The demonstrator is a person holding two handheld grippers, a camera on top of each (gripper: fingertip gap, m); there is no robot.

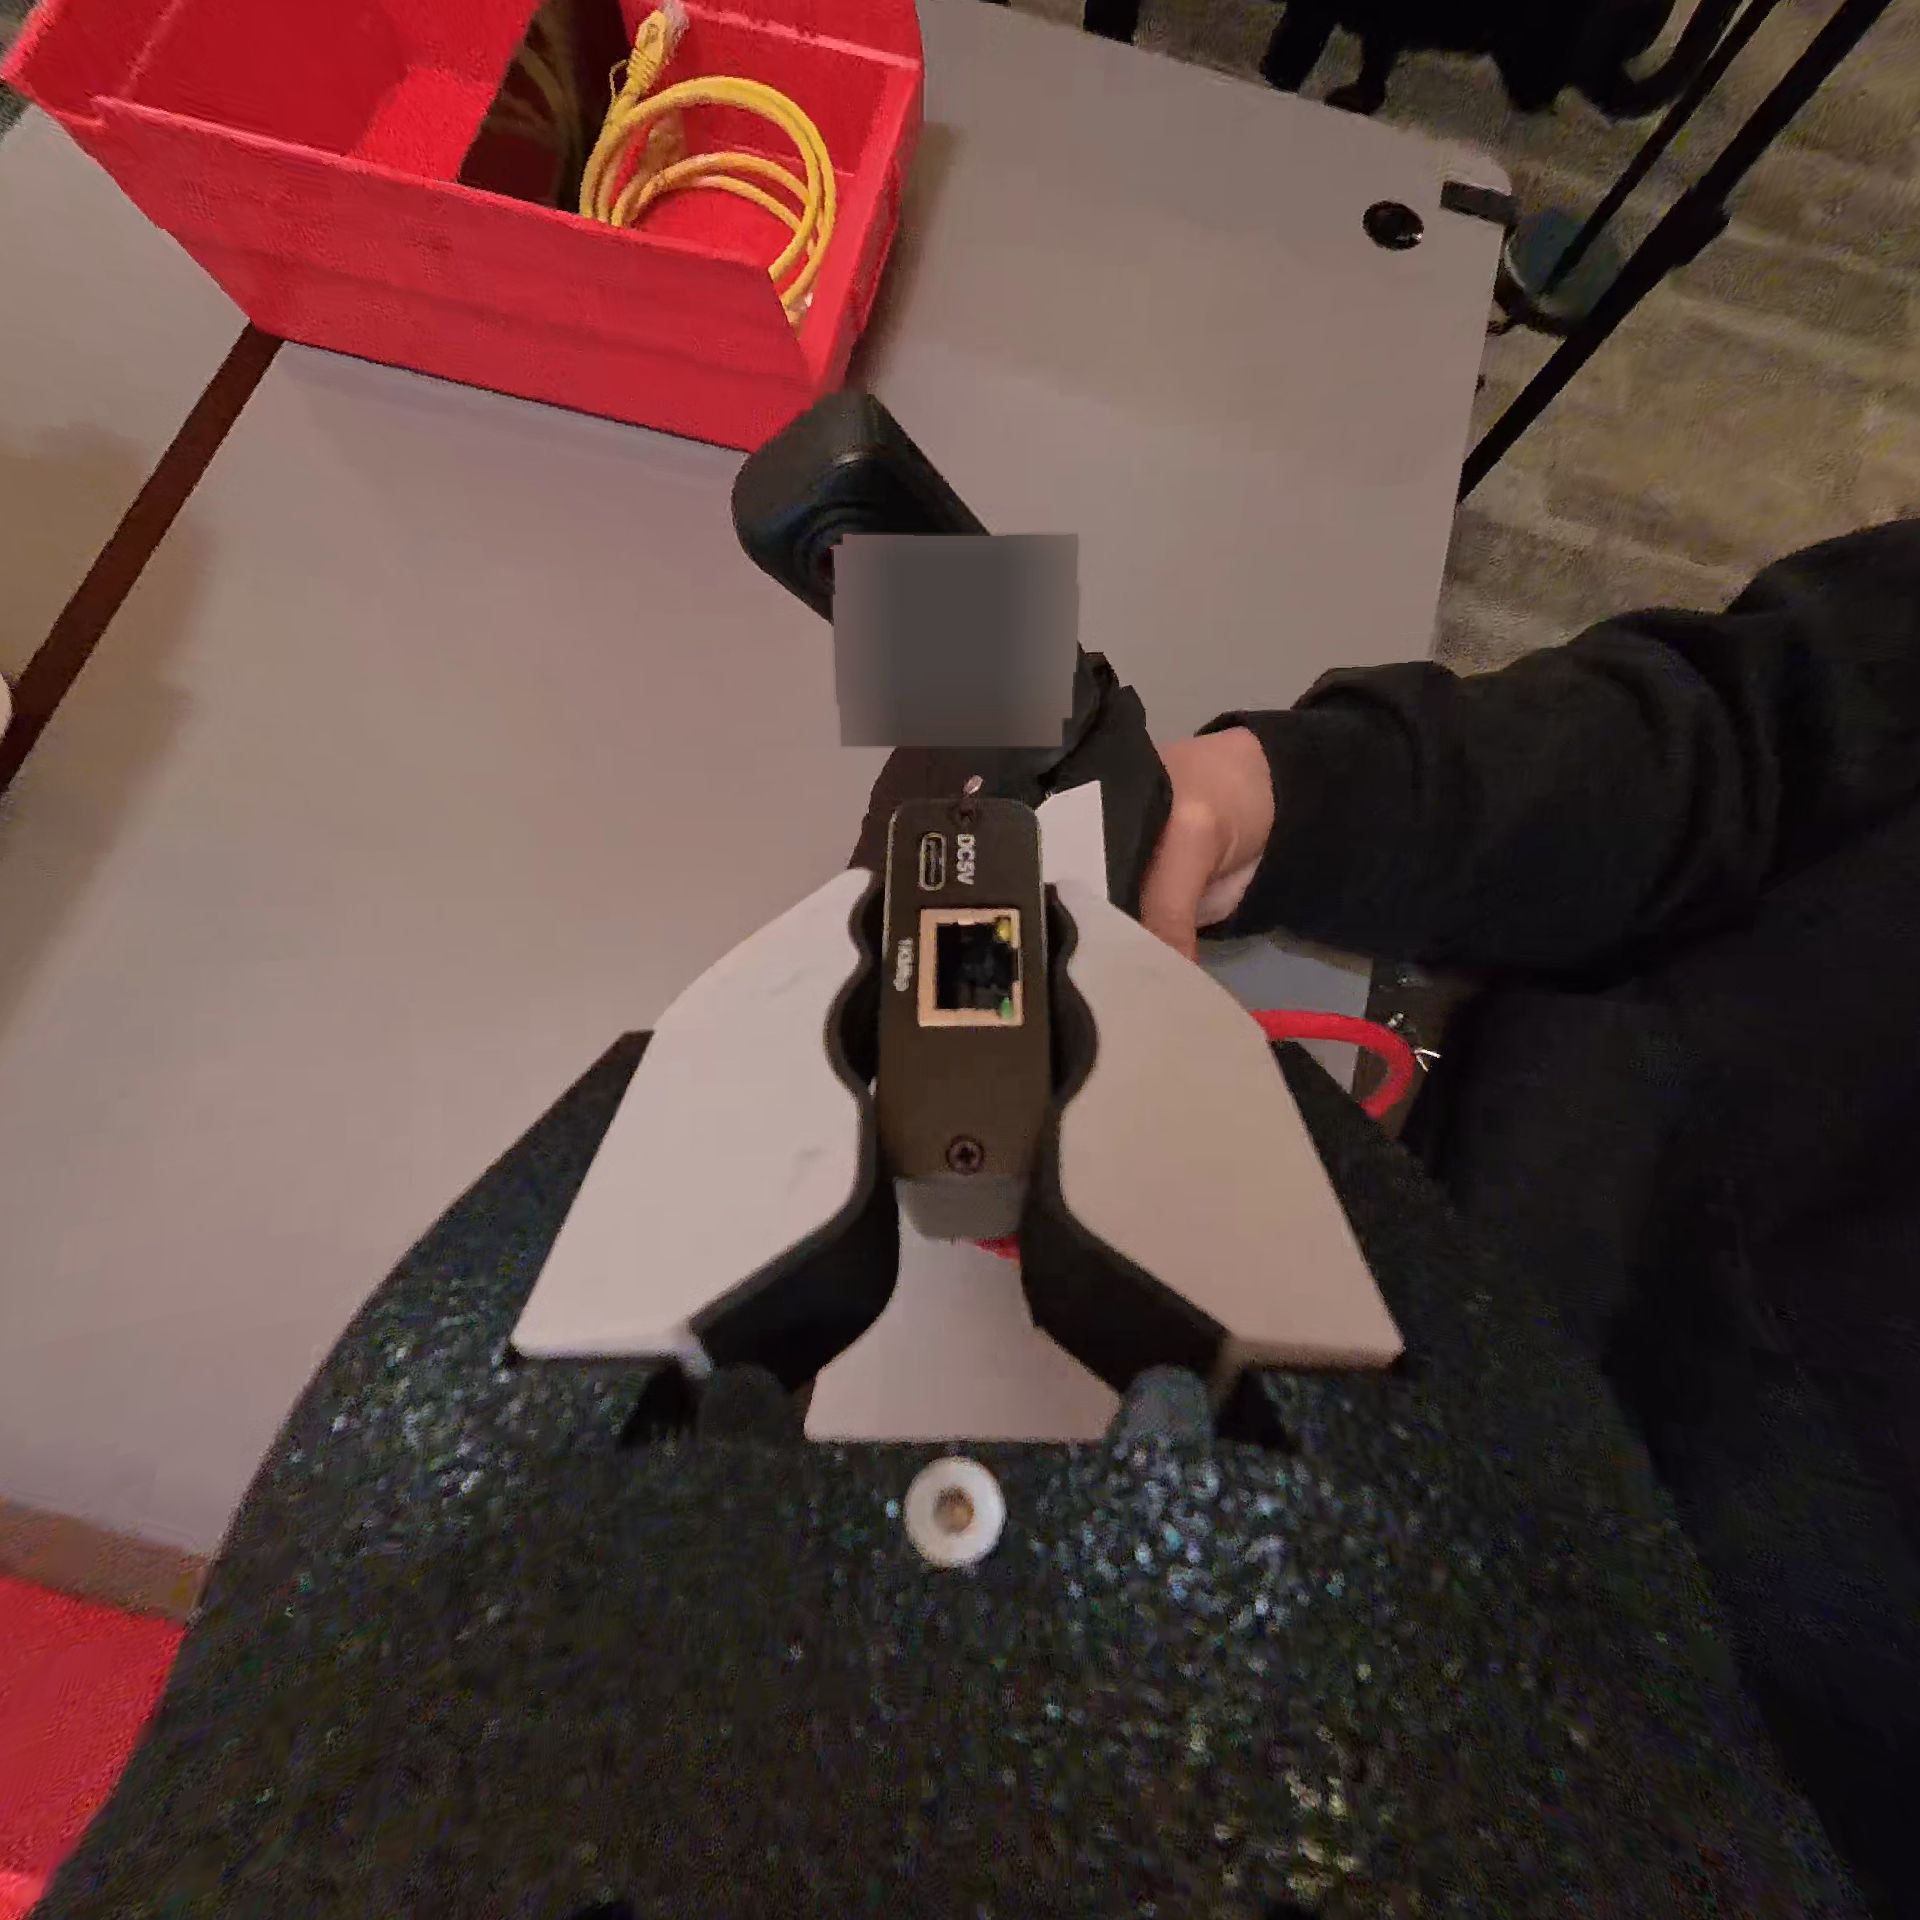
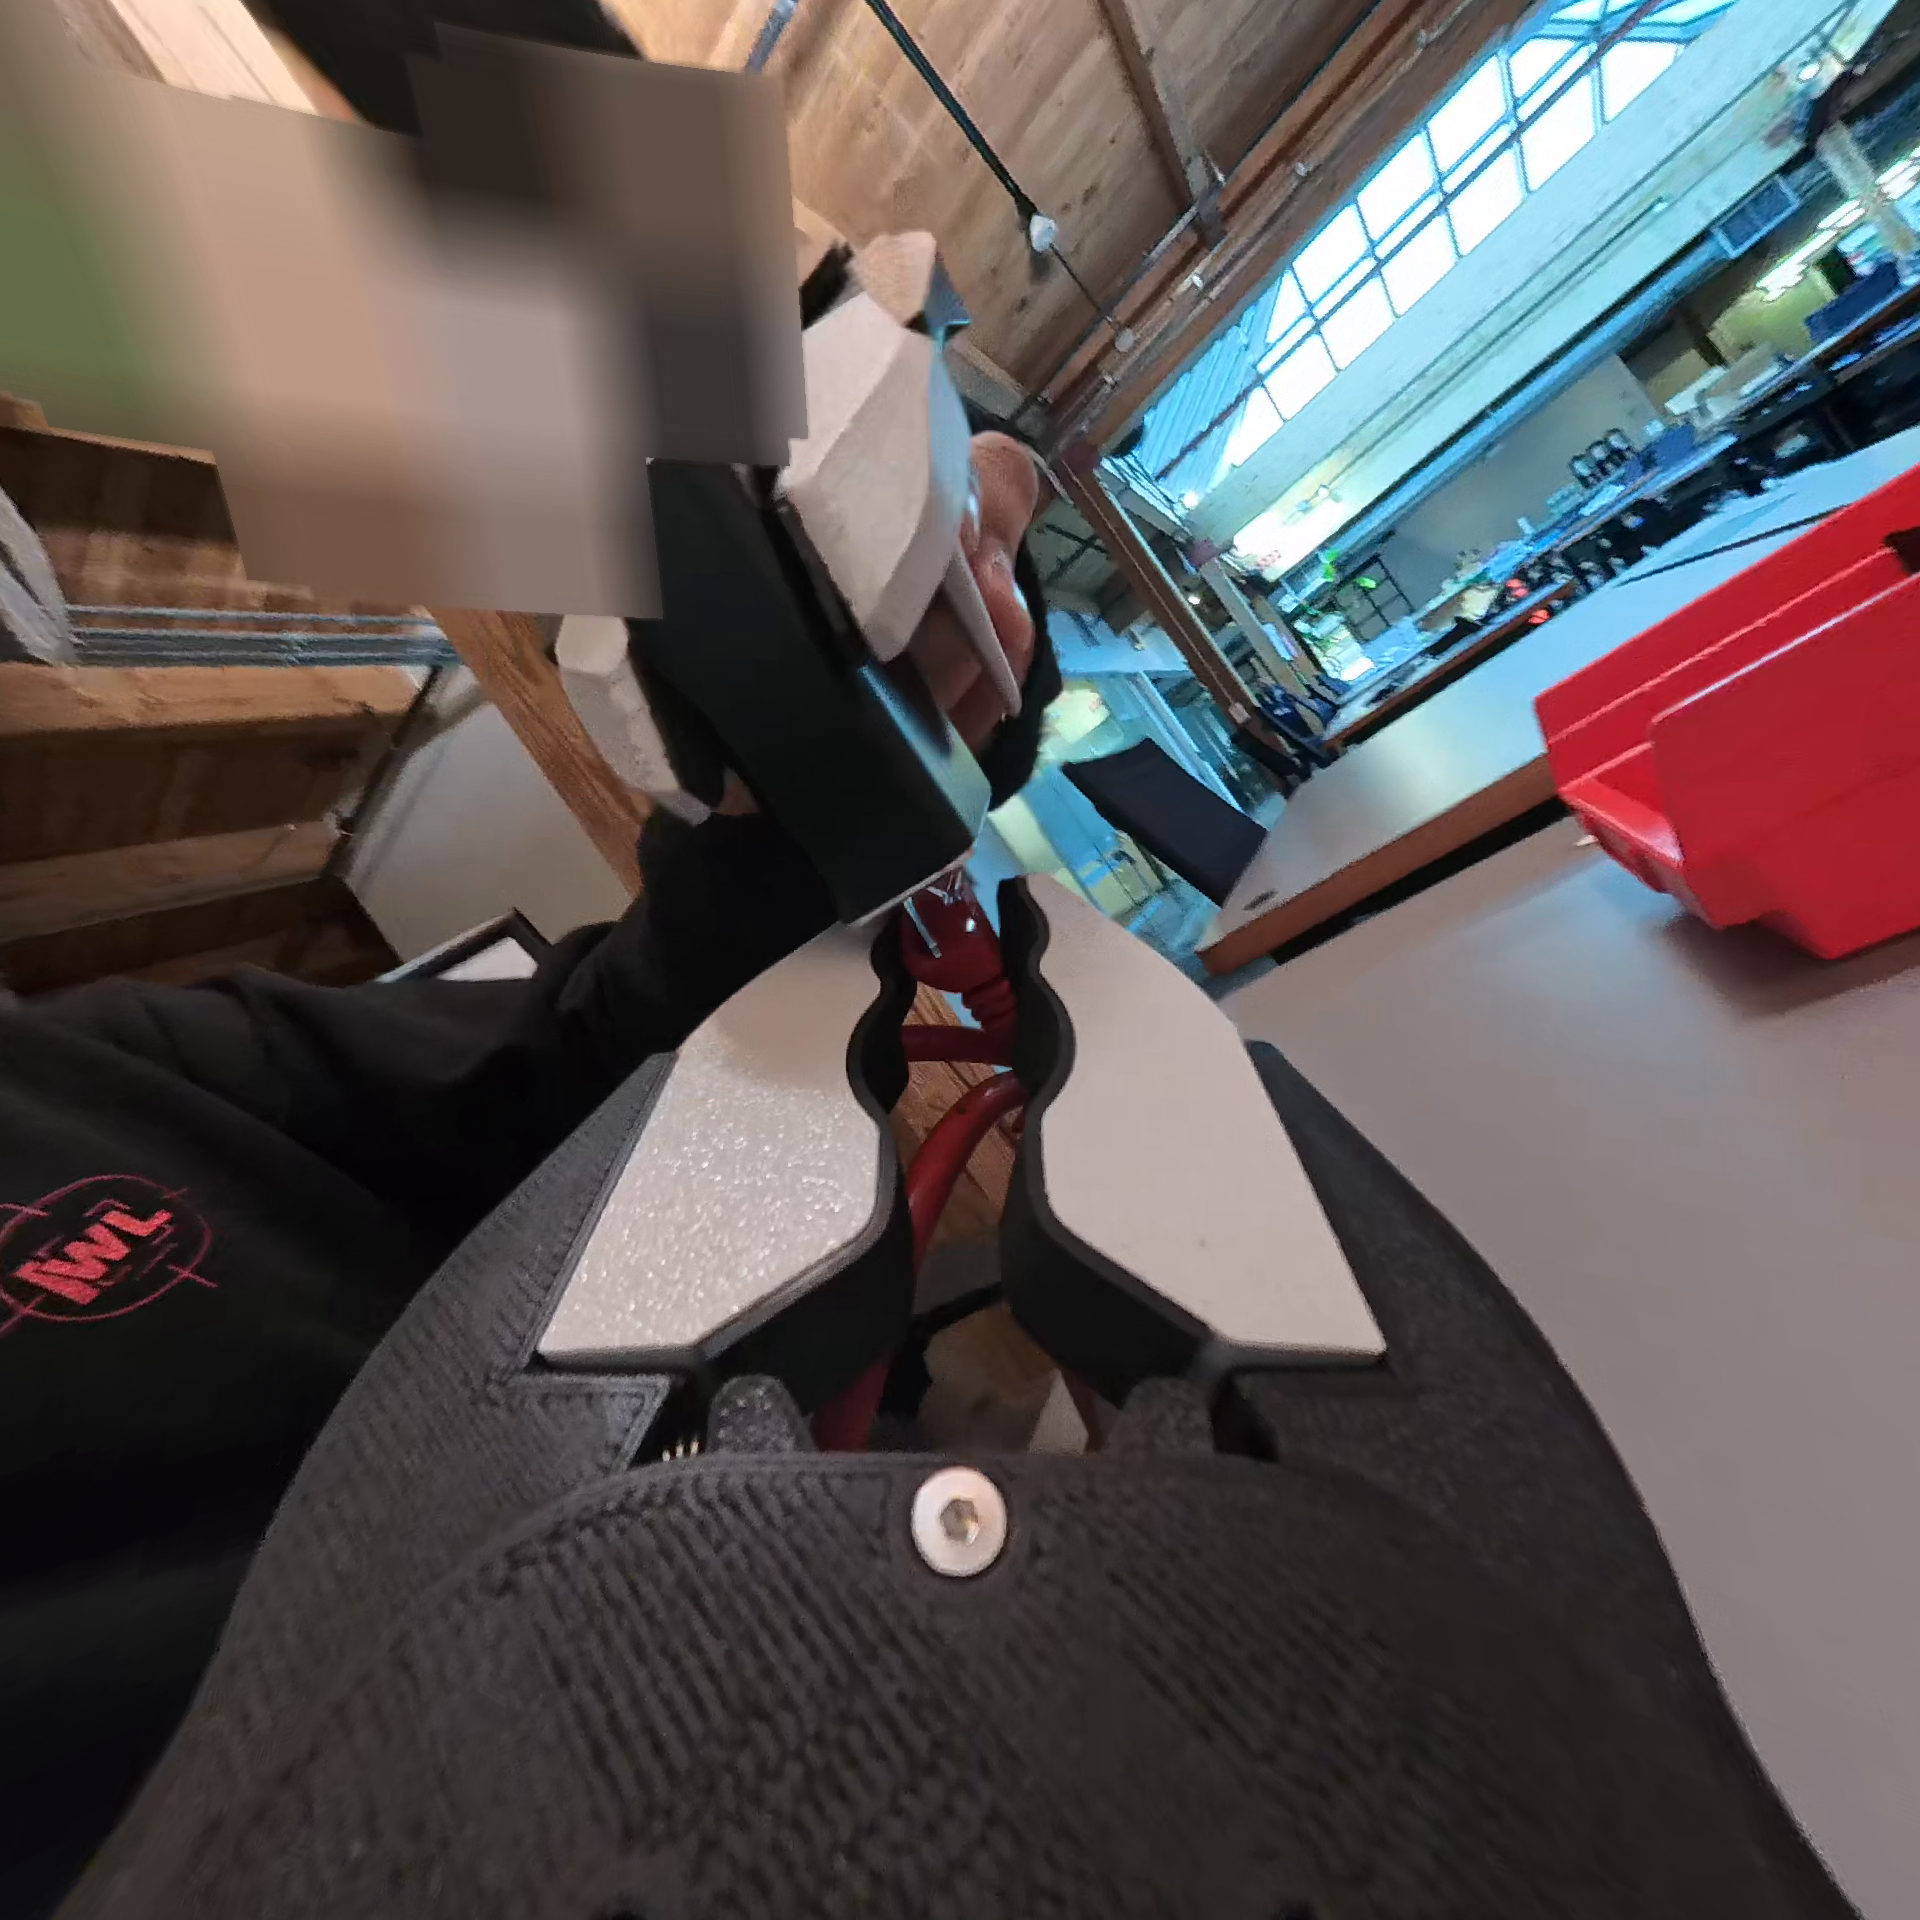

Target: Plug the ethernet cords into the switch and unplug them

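Note:
My left gripper [image 1: 961, 909] is shut on a small black switch [image 1: 961, 1081] and holds it above the grey table [image 1: 468, 831]. The switch's end face, with one ethernet port, looks at the camera. My right gripper [image 2: 954, 920] is shut on the plug end of a red ethernet cord [image 2: 971, 977]. The plug tip meets the lower end of the switch [image 2: 831, 748]. Whether it is seated is hidden. In the left wrist view a loop of the red cord [image 1: 1340, 1039] shows behind the switch. A hand [image 1: 1216, 842] holds the right gripper there.
A red bin [image 1: 499, 270] with a coiled yellow ethernet cord [image 1: 717, 177] stands at the table's far side; the bin also shows in the right wrist view [image 2: 1766, 769]. A dark seam [image 1: 135, 540] splits the table at left. Black tripod legs [image 1: 1621, 270] stand past its edge. Some 6 centimetres of space lies between my two pairs of fingers.

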